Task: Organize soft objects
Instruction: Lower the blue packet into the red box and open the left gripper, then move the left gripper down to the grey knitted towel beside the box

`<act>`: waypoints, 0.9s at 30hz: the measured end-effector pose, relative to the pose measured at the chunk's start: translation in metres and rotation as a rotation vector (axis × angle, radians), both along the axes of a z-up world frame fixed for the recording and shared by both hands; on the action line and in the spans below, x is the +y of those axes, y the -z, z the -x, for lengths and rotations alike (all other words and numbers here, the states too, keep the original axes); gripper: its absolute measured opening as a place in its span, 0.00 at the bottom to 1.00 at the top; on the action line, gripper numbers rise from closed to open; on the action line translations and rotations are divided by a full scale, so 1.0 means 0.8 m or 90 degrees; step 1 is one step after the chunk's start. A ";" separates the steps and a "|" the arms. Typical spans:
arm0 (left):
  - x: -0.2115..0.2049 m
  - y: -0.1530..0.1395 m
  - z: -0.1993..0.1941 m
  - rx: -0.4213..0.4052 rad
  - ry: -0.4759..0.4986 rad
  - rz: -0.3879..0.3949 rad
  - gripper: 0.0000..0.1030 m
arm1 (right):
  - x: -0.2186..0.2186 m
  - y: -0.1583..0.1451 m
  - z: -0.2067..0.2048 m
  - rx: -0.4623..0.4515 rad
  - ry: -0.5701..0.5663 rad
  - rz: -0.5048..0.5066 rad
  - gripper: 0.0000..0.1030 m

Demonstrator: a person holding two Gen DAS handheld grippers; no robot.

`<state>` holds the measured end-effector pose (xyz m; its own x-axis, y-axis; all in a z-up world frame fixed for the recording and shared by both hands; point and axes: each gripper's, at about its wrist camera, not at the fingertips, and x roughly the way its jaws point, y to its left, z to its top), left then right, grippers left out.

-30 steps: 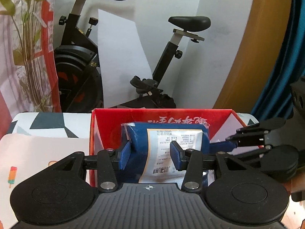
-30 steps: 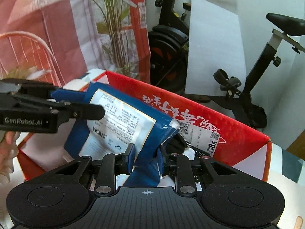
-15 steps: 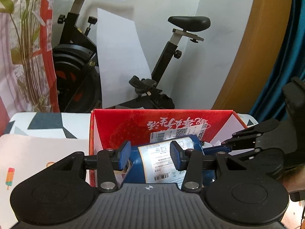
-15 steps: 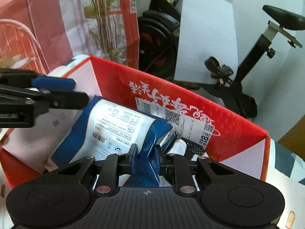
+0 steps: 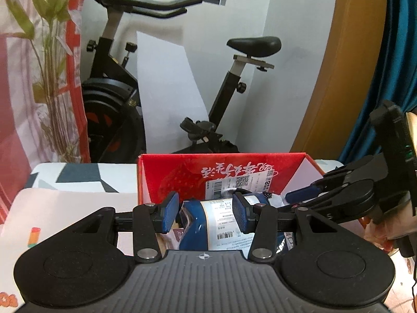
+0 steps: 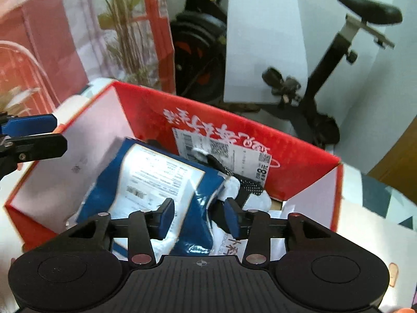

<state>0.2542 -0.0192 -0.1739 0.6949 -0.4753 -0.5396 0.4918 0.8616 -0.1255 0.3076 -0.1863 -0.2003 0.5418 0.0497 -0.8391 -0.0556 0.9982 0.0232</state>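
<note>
Right gripper (image 6: pixel 199 215): jaws just opened, part-way apart, pads clear of blue package (image 6: pixel 156 182), which lies inside red box (image 6: pixel 299 161). Left gripper (image 5: pixel 206 215): part-way open, empty, held above the box's near edge.

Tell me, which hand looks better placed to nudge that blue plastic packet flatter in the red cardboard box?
Probably the right gripper: its jaws, just opened, straddle the blue plastic packet inside the red cardboard box. The left gripper hangs open near the box's edge.
</note>
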 end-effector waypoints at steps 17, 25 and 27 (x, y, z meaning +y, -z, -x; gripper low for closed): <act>0.051 0.003 0.132 -0.032 -0.056 0.031 0.47 | 0.044 -0.060 0.177 -0.238 -0.068 0.008 0.51; 0.058 0.038 0.172 0.020 -0.065 0.043 0.47 | 0.063 -0.032 0.243 -0.275 -0.068 -0.029 0.41; 0.059 0.048 0.180 0.034 -0.067 0.044 0.47 | 0.066 -0.019 0.254 -0.267 -0.059 -0.042 0.32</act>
